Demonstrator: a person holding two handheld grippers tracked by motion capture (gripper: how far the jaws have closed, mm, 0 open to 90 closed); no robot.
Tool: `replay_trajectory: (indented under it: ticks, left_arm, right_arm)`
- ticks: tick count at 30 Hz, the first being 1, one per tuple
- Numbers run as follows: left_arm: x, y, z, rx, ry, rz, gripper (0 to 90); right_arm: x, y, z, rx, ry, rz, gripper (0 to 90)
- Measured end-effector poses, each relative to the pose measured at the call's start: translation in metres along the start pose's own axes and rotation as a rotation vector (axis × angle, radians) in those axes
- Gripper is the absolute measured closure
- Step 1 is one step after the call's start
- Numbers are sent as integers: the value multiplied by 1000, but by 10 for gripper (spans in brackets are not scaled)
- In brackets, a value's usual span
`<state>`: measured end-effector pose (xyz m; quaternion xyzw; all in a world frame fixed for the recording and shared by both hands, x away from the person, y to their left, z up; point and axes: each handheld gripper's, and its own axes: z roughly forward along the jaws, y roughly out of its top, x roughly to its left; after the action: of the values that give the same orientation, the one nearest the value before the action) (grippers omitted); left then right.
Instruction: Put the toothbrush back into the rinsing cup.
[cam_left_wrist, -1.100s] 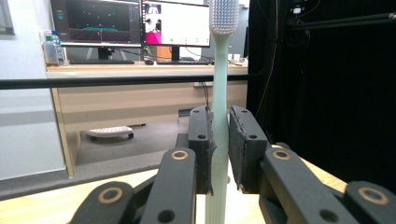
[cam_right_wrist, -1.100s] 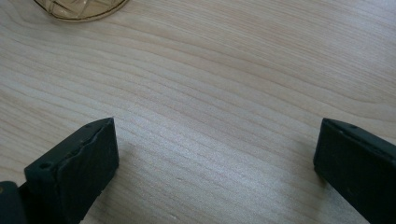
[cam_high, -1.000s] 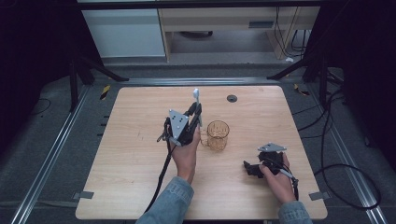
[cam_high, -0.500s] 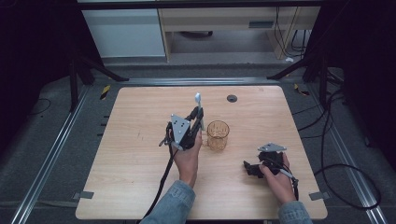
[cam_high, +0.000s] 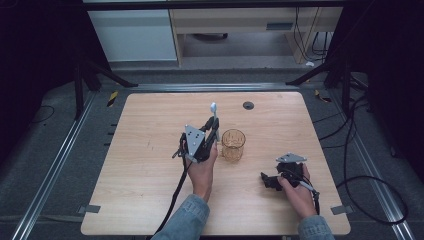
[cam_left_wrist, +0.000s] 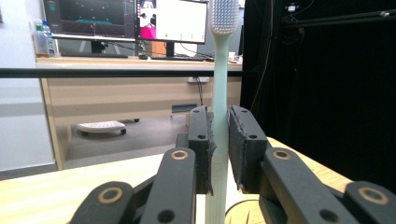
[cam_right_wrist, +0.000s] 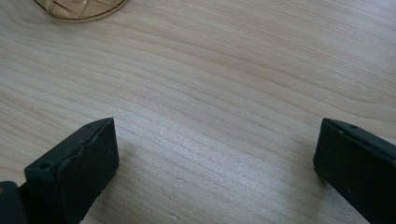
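left claw (cam_high: 214, 129) grasping toothbrush (cam_left_wrist: 219, 88) upright, just left of amber glass (cam_high: 233, 145); right claw (cam_right_wrist: 215, 158) released, near glass, low over desk (cam_high: 145, 165).

Pale green toothbrush (cam_left_wrist: 219, 93) upright, head up, just left of amber glass (cam_high: 233, 144)

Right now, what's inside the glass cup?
The cup looks empty: the table's wood grain shows through its amber wall. The toothbrush, clamped upright in the left gripper, stands beside it, not in it. The cup's very bottom is too small to check.
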<state>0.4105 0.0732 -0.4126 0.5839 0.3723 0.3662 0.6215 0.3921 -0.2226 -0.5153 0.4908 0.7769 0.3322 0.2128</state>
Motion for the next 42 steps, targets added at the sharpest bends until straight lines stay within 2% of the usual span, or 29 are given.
replay_trajectory:
  ticks: [5, 7, 22, 42]
  left_arm:
    - [-1, -3, 1, 4, -1, -4, 790]
    - [-2, -5, 2, 6, 3, 9, 790]
    - [-3, -14, 4, 13, 12, -6, 790]
    - [-2, -21, 4, 32, 15, -4, 789]
  right_arm:
    - [0, 0, 0, 0, 0, -1, 4]
    - [0, 0, 0, 0, 0, -1, 4]
    - [0, 0, 0, 0, 1, 1, 4]
    - [0, 0, 0, -1, 1, 0, 4]
